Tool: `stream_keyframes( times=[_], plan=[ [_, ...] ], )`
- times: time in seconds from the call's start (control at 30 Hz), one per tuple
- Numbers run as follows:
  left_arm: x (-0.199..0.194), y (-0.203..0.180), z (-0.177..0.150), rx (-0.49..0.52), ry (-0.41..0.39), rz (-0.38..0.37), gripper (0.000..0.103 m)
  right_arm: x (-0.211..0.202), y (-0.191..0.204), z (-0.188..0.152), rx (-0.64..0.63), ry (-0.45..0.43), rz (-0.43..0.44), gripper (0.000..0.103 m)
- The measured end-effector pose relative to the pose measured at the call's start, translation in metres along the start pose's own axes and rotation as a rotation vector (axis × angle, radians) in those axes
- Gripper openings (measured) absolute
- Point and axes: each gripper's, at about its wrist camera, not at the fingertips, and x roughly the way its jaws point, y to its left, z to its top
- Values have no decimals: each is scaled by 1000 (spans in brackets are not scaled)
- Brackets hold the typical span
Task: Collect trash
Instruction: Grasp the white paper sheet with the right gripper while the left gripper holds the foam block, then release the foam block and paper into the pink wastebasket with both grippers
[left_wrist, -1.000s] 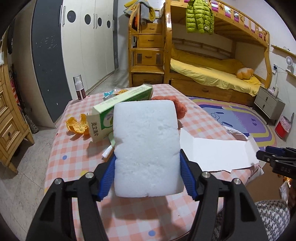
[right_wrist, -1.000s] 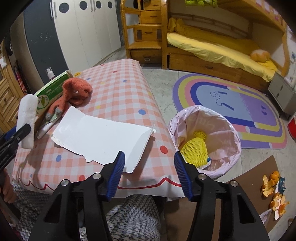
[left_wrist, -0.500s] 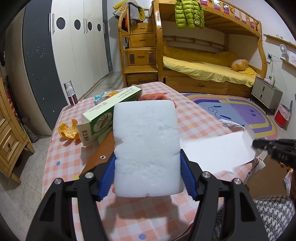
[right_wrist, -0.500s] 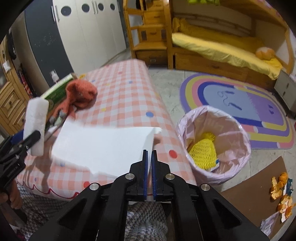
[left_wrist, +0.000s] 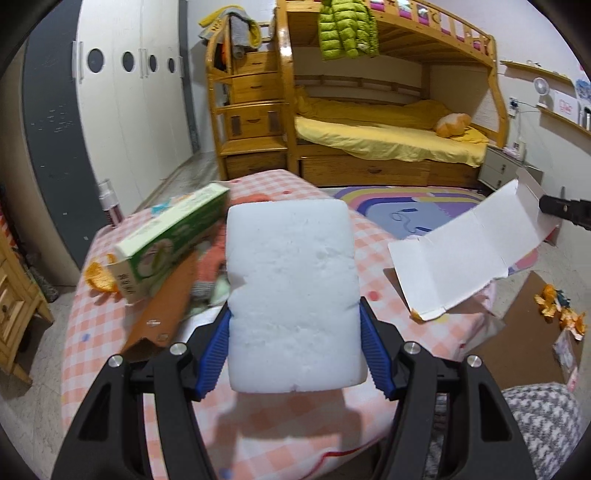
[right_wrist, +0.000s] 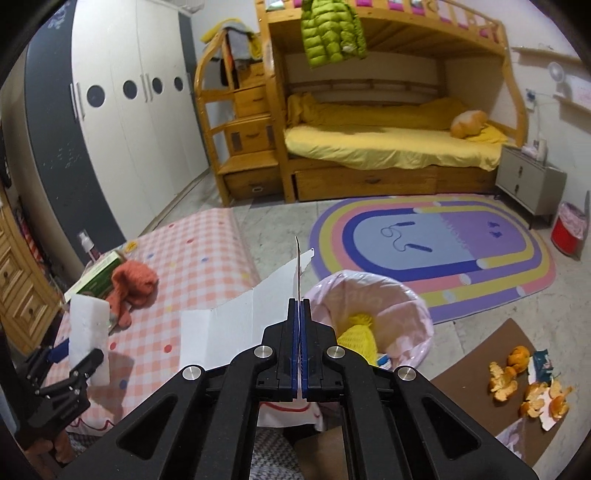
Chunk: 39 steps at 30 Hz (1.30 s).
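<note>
My left gripper is shut on a white foam block, held upright over the checked table. In the right wrist view the same foam block shows at the left edge. My right gripper is shut on the edge of a flattened white cardboard sheet, lifted off the table and tilted. That cardboard sheet hangs in the air at the right of the left wrist view. A bin with a pink liner stands on the floor beside the table, with a yellow net inside.
On the table lie a green-and-white carton, a brown cardboard strip, an orange plush toy and orange peel. More peel lies on a brown mat on the floor. A rainbow rug and bunk bed stand beyond.
My right gripper closed on the white cardboard sheet's edge and lifted it off the table toward the right. The left gripper drifted a little with the foam block still in it.
</note>
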Motion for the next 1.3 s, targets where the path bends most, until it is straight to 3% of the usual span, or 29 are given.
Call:
stream_keyframes(
  times=[0.27, 0.47, 0.67, 0.97, 1.17, 1.23, 1.27, 1.3],
  plan=[
    [11, -59, 21, 53, 35, -141, 62, -24, -51, 10, 57, -71, -101, 0],
    [24, -114, 42, 133, 35, -219, 63, -22, -97, 9, 106, -73, -195, 0],
    [56, -159, 50, 198, 82, -257, 63, 2, -127, 0, 134, -34, -249, 0],
    [110, -201, 72, 208, 133, -272, 64, 51, -133, 2, 76, 18, -301, 0],
    [128, -213, 93, 205, 111, -289, 68, 83, -131, 13, 53, 41, -299, 1],
    [133, -214, 100, 198, 102, -288, 84, 93, -133, 17, 54, 50, -283, 7],
    [133, -213, 102, 193, 95, -287, 85, 97, -133, 18, 57, 58, -272, 8],
    [132, -210, 103, 187, 84, -290, 87, 102, -133, 20, 64, 67, -247, 22]
  ],
)
